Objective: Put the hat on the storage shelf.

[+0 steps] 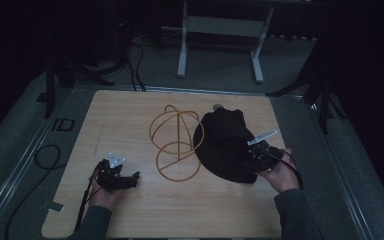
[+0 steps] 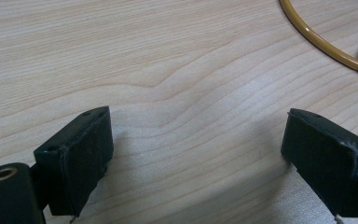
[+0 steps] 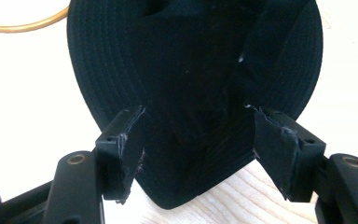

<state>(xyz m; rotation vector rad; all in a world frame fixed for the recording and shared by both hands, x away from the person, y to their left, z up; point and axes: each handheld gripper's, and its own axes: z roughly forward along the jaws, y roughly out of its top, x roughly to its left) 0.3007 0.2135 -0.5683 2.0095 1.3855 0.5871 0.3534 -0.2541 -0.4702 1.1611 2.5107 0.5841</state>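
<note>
The soft black cloth bucket hat with a stitched round brim (image 1: 223, 145) is lying crumpled on the pale wooden table (image 1: 130, 210), just to the right of the golden wire dome-shaped hat stand (image 1: 176, 141), and it is looking light, limp and liable to sag, so the stiffer brim edge seems the best place to pinch. The right gripper (image 3: 196, 154) is straddling a fold of the hat, jaws wide and not visibly pinching it. Left of the stand, the left gripper (image 2: 196, 154) is resting open, holding nothing.
</note>
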